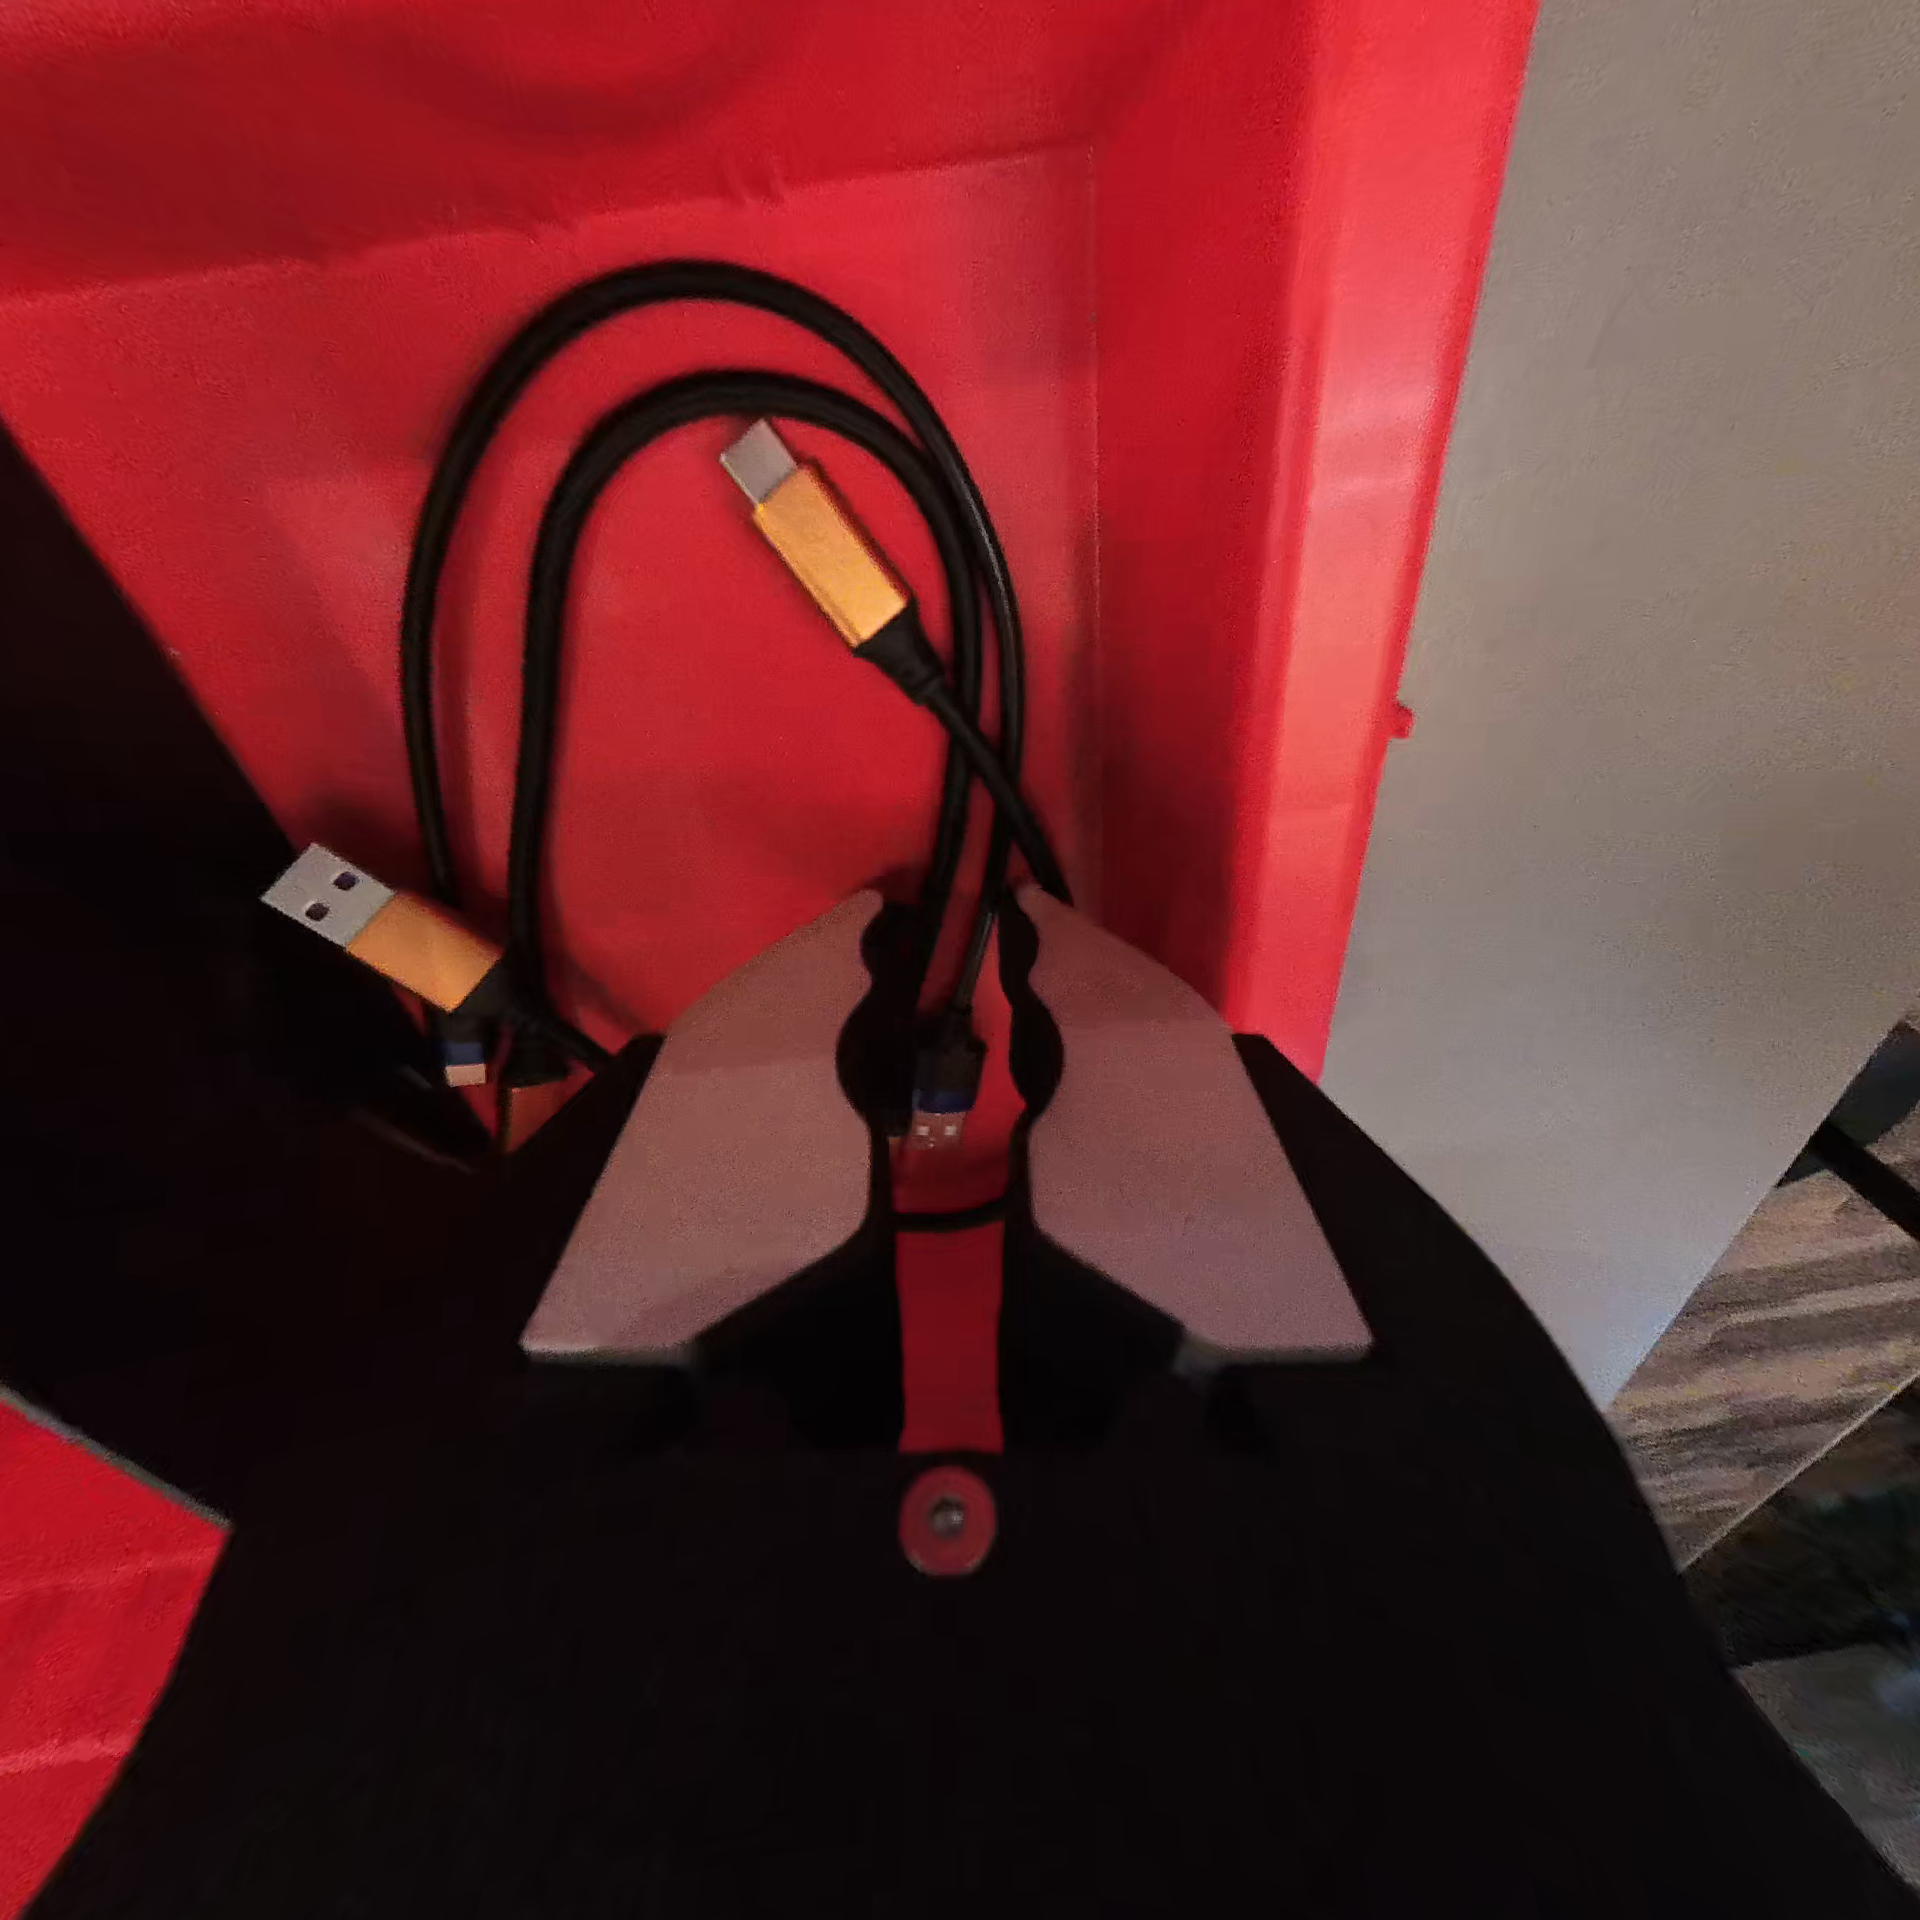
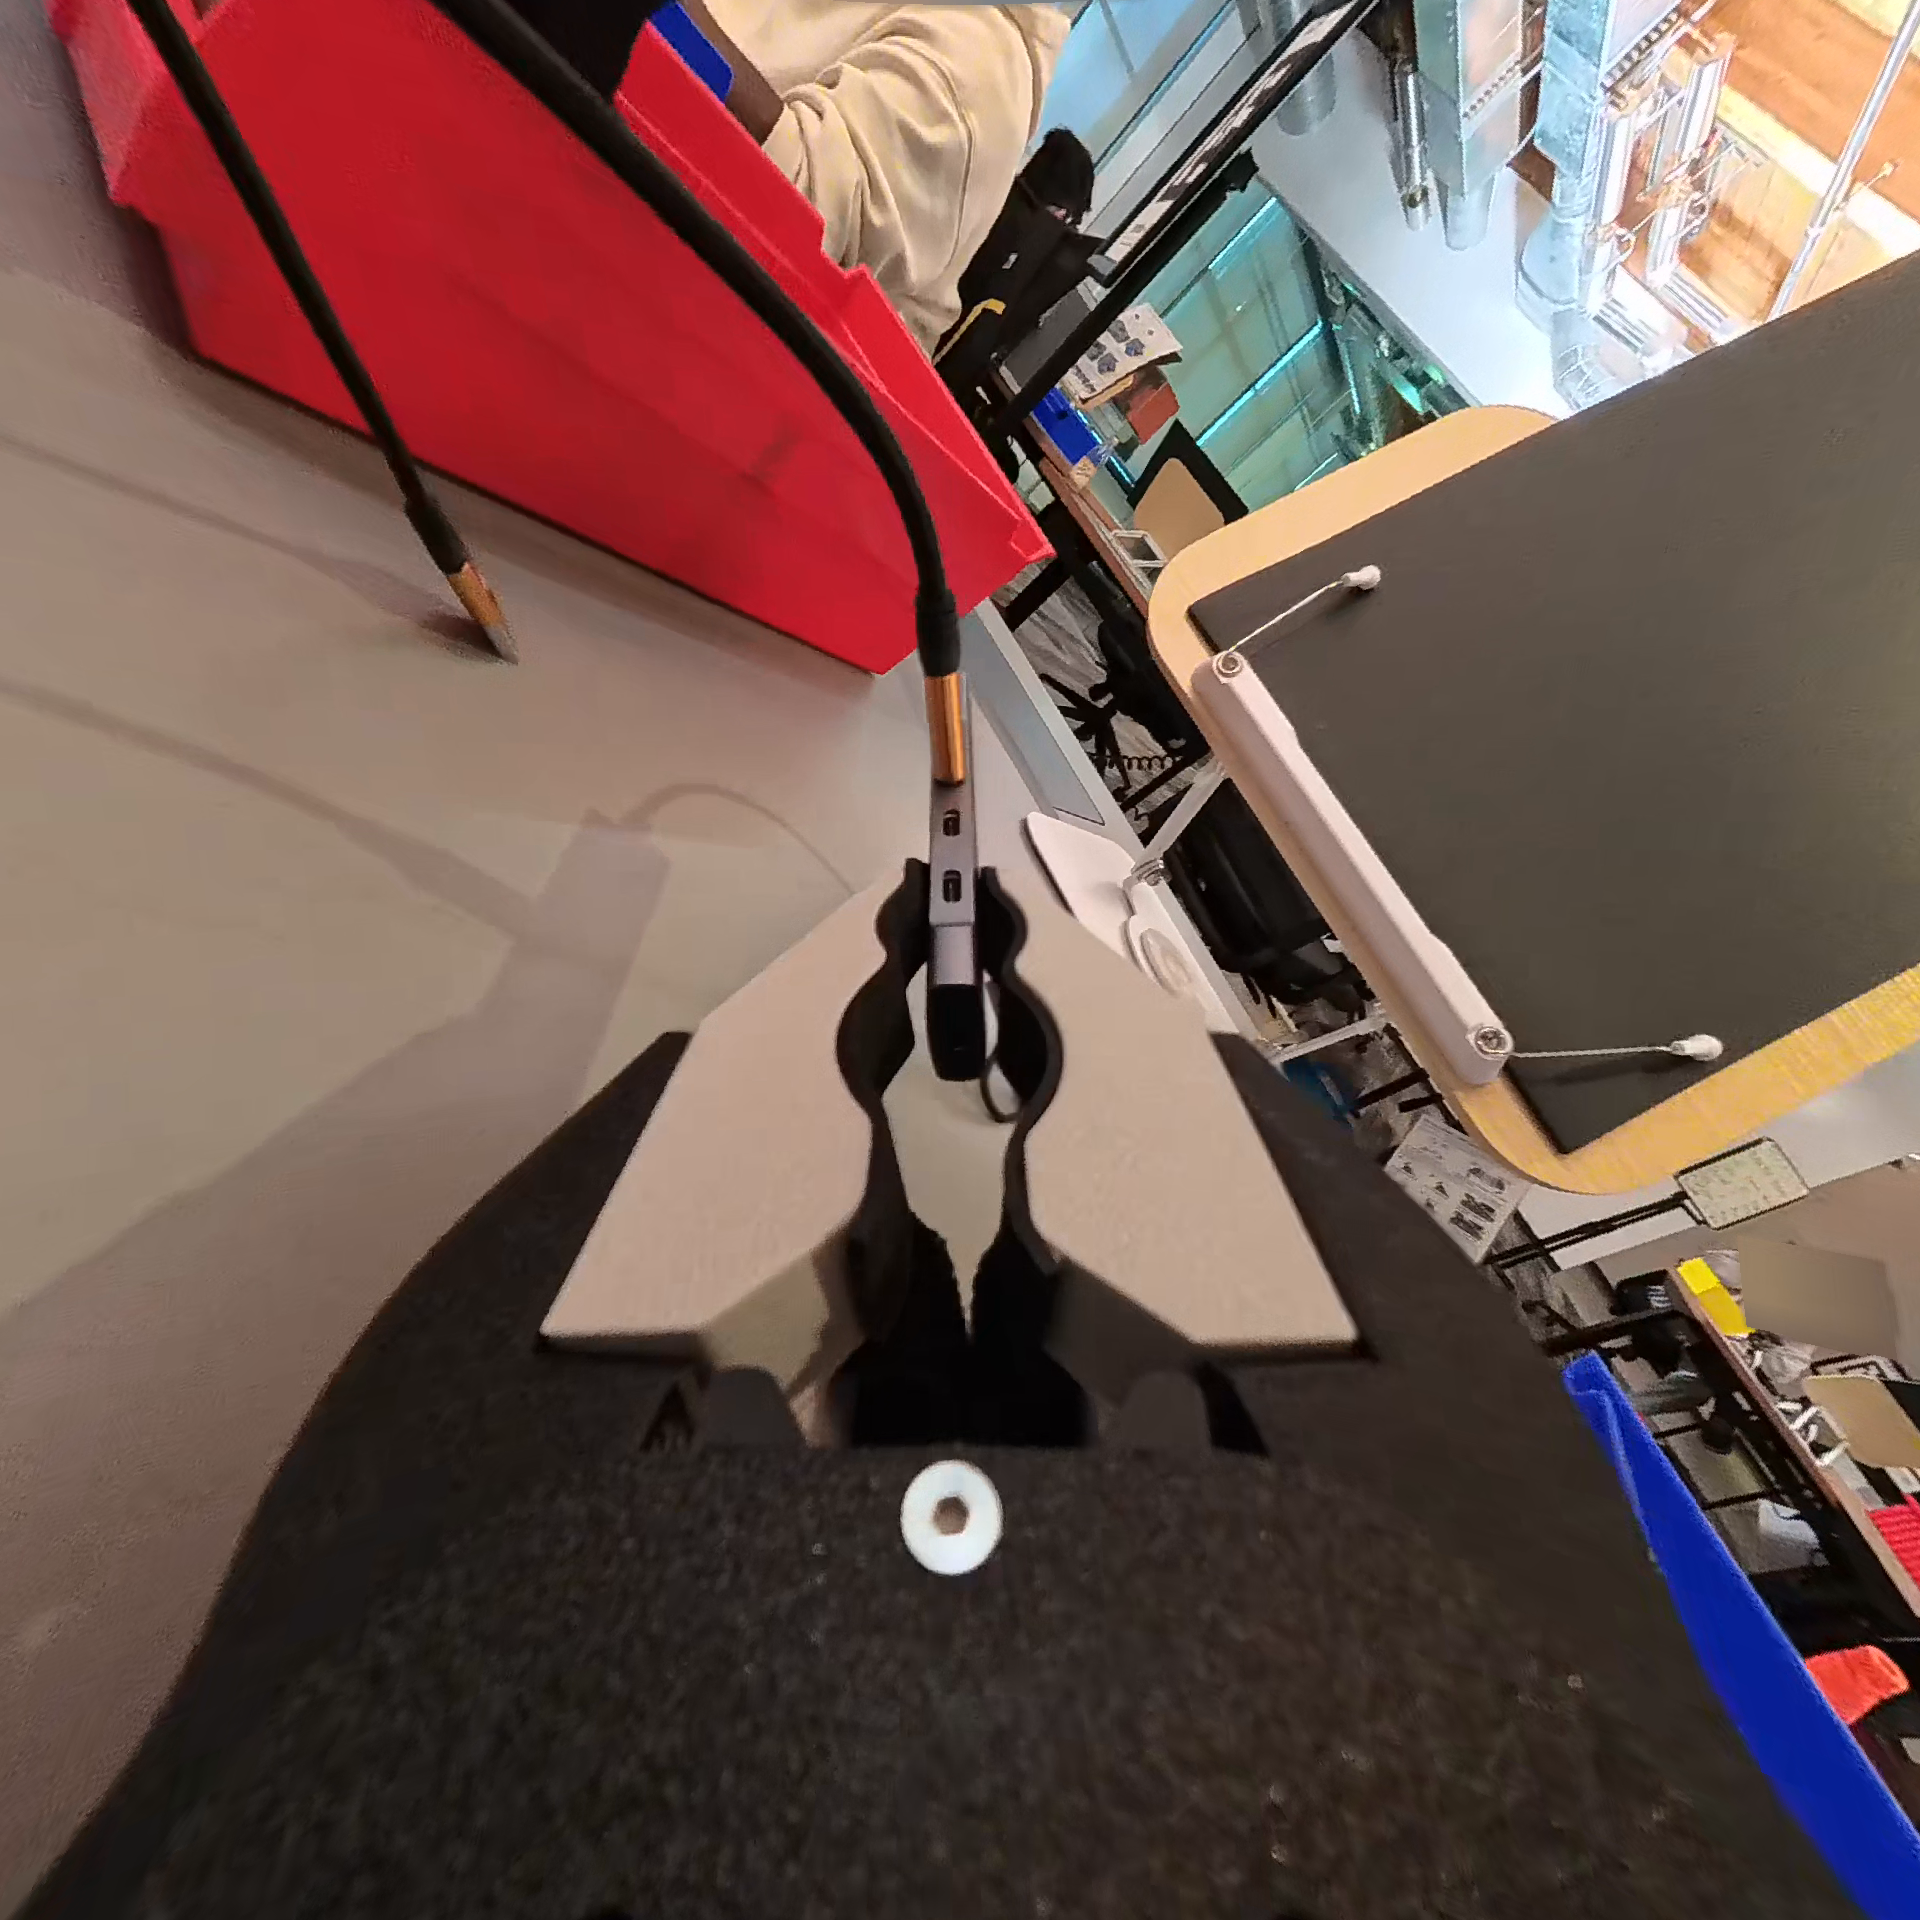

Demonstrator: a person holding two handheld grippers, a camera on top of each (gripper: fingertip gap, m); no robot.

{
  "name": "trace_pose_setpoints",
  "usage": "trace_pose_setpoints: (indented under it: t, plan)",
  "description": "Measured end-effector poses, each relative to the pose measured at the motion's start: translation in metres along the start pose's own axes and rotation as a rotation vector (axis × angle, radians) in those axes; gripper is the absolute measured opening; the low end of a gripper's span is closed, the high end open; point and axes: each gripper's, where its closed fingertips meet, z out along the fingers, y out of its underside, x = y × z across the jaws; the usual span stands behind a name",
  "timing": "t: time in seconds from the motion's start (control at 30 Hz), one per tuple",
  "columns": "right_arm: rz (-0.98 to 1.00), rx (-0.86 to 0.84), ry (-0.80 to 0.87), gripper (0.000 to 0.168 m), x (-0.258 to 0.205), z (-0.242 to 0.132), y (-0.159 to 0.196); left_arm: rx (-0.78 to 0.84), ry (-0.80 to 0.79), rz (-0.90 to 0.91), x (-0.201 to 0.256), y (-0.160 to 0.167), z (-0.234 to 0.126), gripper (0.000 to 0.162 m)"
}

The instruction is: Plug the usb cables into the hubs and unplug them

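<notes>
In the left wrist view my left gripper (image 1: 948, 906) is over the floor of a red bin (image 1: 727, 260), with its jaws drawn in on a bundle of black cables (image 1: 940, 831). The cables loop away from the tips and end in an orange plug (image 1: 826, 556) and an orange USB plug (image 1: 390, 930). A small blue-ringed plug (image 1: 940, 1101) sits between the fingers. In the right wrist view my right gripper (image 2: 951, 883) is shut on a grey adapter block (image 2: 954, 894). A black cable with a gold plug (image 2: 945, 727) enters the block's top end.
A second black cable's gold tip (image 2: 476, 594) touches the grey tabletop (image 2: 260, 883) by the red bin (image 2: 540, 312). A large dark shape (image 1: 125, 883) fills the left of the left wrist view. A person in a beige top (image 2: 904, 135) and a black panel (image 2: 1610, 675) are beyond. Some 30 centimetres of space lies between my two pairs of fingers.
</notes>
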Motion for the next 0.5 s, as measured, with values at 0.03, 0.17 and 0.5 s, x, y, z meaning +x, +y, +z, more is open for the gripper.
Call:
trace_pose_setpoints:
  t: [0.03,0.17,0.5]
  plan:
    - [0.001,-0.001,-0.008,0.007,-0.002,0.000,0.000,-0.001,-0.001,0.004,-0.001,0.000,0.000,0.016]
    - [0.015,-0.003,-0.021,0.007,-0.004,0.000,0.001,-0.054,-0.039,0.037,-0.004,0.009,-0.003,0.016]
    - [0.023,-0.002,-0.024,0.007,-0.004,-0.001,0.000,-0.048,0.026,0.052,0.004,0.008,0.001,0.005]
